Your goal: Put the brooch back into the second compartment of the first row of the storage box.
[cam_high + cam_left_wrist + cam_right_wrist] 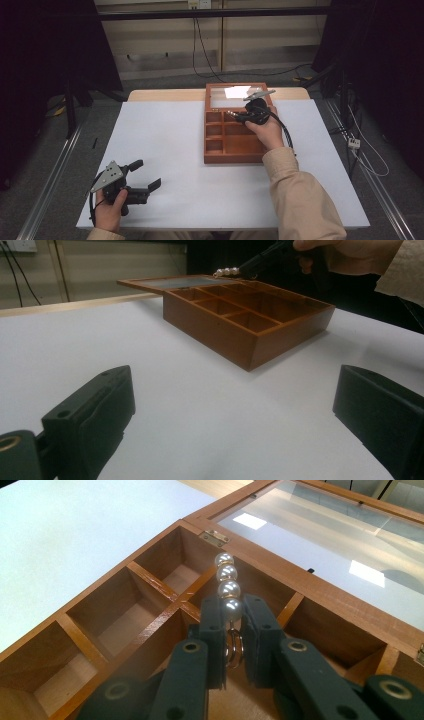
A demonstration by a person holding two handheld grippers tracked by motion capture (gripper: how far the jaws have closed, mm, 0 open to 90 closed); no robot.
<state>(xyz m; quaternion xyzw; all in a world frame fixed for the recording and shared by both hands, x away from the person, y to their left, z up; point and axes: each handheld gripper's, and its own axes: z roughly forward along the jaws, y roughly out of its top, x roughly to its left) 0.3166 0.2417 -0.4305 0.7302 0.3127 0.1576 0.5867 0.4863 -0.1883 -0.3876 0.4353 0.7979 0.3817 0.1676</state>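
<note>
A: What are the right tongs (231, 630) doing?

B: They are pinching a short pearl piece (226, 582), four beads in a row with a small metal ring at its lower end. The jaws are closing on the lowest bead and the ring, and the other beads are sticking out past the tips.

A: Where is that sitting?

B: It is hovering above the wooden box (250, 149), over the dividers near the hinged side, not touching the wood. The glass lid (340, 540) is lying open behind it.

A: How is it likely to handle?

B: It is looking light and small, probably hard and smooth, so a bead could be slipping out of a flat pinch. It is holding straight, so it seems rigid rather than strung loose. The ring end is looking like the surer place to grip.

A: And the left tongs (142, 176)?

B: They are spread wide and empty, resting low over the white tabletop (170, 140), well apart from the box.
</note>
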